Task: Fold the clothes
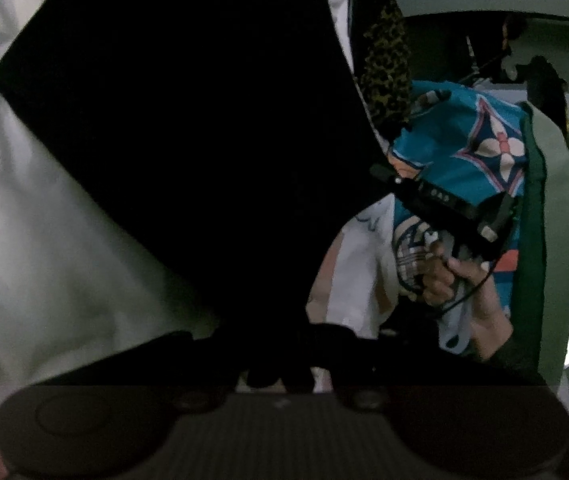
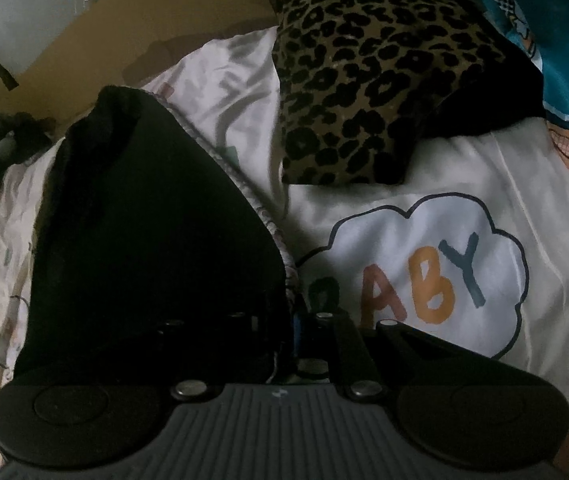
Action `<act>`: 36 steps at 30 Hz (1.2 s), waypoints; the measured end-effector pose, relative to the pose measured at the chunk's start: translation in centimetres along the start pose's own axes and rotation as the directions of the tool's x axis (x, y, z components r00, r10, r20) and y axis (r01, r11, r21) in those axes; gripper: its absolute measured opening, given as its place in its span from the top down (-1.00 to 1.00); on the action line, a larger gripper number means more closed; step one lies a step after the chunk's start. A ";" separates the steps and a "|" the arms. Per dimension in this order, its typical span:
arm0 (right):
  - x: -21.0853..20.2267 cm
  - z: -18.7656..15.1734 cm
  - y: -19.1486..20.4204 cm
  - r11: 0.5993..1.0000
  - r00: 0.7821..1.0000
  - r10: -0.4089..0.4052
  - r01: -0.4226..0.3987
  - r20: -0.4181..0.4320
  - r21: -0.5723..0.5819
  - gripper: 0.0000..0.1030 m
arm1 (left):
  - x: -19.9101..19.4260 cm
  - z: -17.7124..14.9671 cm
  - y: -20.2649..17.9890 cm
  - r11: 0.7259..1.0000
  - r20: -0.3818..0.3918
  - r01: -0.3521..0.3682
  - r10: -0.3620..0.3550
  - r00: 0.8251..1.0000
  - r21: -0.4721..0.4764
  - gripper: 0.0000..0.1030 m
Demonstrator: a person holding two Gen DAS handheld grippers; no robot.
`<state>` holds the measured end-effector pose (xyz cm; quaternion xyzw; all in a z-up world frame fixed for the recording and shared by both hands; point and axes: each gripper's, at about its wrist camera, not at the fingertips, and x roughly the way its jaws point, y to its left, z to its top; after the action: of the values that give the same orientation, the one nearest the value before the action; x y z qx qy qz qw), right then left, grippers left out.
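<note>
Left claw (image 1: 272, 376): jaws together, clamped on black cloth (image 1: 172, 128)
Right claw (image 2: 304, 332): pinched on same cloth's other edge
Cloth: hangs between claws above white sheet (image 2: 424, 208)
Nearby: leopard pile (image 2: 364, 72)
Risk: thin edge slipping; uneven lift skews fold

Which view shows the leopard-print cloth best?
The right wrist view: the leopard-print cloth lies broad and unobstructed on the white sheet. The left wrist view shows only a narrow strip beside the black garment.
</note>
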<state>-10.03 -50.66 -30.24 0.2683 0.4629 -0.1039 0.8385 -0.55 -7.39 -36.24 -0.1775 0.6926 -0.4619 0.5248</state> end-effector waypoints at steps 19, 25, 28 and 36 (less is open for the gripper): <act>-0.9 -3.0 2.6 0.989 0.987 0.122 -0.112 -0.107 0.100 0.84 | -7.2 4.0 -2.8 0.998 -0.085 -0.058 0.059 0.995 0.022 0.84; -1.1 -4.2 4.2 0.984 0.976 0.166 -0.153 -0.143 0.091 0.84 | -9.3 4.4 -3.3 0.997 -0.071 -0.075 0.077 0.994 0.033 0.84; -1.3 -5.0 5.0 0.980 0.968 0.190 -0.177 -0.164 0.090 0.84 | -10.3 4.4 -3.3 0.994 -0.070 -0.101 0.104 0.992 0.050 0.84; -1.5 -7.1 7.5 0.968 0.941 0.250 -0.237 -0.227 0.083 0.85 | -13.4 3.4 -2.1 0.988 -0.034 -0.152 0.153 0.988 0.036 0.85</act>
<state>-12.81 -40.65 -29.37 0.3565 0.5195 0.0206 0.7763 7.12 -0.19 -27.09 -0.1066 0.7059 -0.4350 0.5487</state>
